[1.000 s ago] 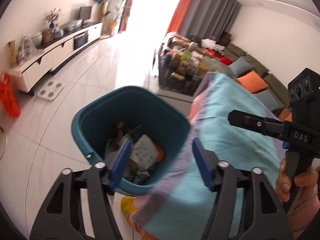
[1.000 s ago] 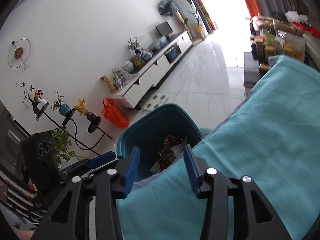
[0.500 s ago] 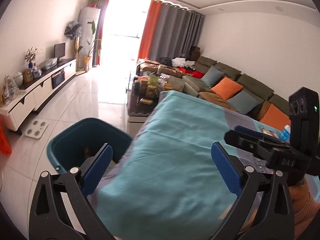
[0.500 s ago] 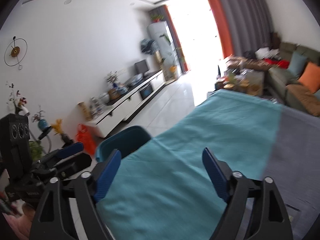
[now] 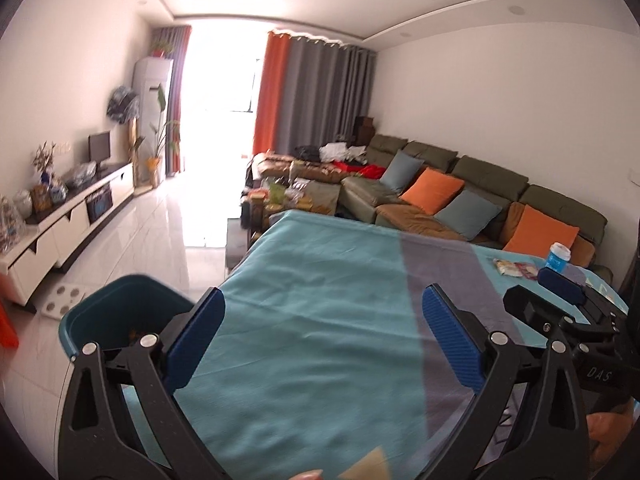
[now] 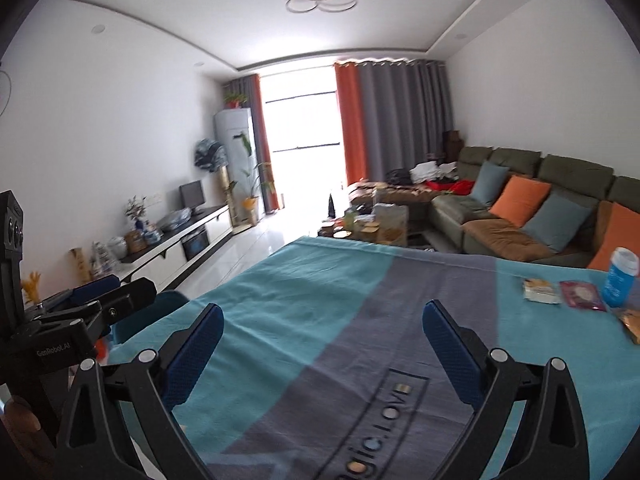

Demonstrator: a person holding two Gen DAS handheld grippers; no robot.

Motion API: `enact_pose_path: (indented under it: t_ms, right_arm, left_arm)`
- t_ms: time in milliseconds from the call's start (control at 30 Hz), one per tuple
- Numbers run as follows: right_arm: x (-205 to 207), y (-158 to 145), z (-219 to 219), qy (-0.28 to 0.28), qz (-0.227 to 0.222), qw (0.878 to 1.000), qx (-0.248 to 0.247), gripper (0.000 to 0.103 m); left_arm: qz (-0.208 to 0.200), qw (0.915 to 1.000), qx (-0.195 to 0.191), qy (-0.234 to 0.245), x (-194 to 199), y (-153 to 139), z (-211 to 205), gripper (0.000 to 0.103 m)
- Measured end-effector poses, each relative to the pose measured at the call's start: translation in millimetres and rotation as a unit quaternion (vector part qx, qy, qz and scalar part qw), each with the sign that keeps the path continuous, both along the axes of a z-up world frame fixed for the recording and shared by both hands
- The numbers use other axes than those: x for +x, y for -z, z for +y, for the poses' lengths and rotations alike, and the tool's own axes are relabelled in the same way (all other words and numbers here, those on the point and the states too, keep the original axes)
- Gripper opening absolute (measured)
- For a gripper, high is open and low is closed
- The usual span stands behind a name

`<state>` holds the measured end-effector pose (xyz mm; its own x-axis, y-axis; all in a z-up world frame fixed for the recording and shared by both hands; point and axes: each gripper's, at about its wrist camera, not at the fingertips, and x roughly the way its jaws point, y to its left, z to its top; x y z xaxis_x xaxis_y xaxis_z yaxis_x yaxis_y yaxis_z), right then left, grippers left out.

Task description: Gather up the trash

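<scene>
Jaws spread wide and empty, the left gripper (image 5: 322,338) hangs over a bench (image 5: 320,280) draped in a teal-and-grey cloth; the right gripper (image 6: 322,346) is still opening its jaws above the same cloth, nothing between them. Each tool shows at the edge of the other's view, cut off by the frame, with only part of a hand below it.

Trash waits at the far right of the bench — a pale snack packet (image 6: 542,291) and a dark red wrapper (image 6: 582,295) lying side by side, with a blue cup (image 6: 620,280) standing just beside them. A tan wrapper (image 6: 632,322) is clipped by the edge of the right wrist view, and its printing is too blurred to read. At the bottom of the left wrist view a yellowish scrap (image 5: 370,466) is half out of frame.

The teal bin (image 5: 100,304) stands on the floor at the bench's left edge, partly behind the left jaw; its contents are mostly in shadow. Beyond — a sofa (image 5: 440,184) with orange and blue cushions.
</scene>
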<state>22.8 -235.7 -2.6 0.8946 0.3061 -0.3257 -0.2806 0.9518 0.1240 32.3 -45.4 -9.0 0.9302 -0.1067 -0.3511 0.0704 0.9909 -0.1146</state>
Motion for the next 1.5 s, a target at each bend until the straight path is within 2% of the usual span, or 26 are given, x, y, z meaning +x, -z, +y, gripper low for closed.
enact_pose_path:
  t_ms: [167,400,833,1500]
  right_arm:
    - [-20,-4,-23,0.046,-0.037,0.998,0.003,0.096]
    - [-32,-2,-41,0.095,-0.054,0.994,-0.007,0.096]
    - [-49,-5,-50,0.111,-0.08,0.991,-0.001,0.096]
    - [-53,-8,-58,0.125,-0.087,0.988,-0.002,0.096]
  left_arm:
    - [-0.031,0.9992,0.023,-0.006,-4,-5,-22,0.097]
    - [-0.053,0.9981,0.033,-0.002,-12,-5,-39,0.097]
    - [-0.067,0.997,0.039,0.01,-18,-7,-50,0.097]
    - [-0.079,0.9961,0.04,0.004,-20,-10,-50,0.097]
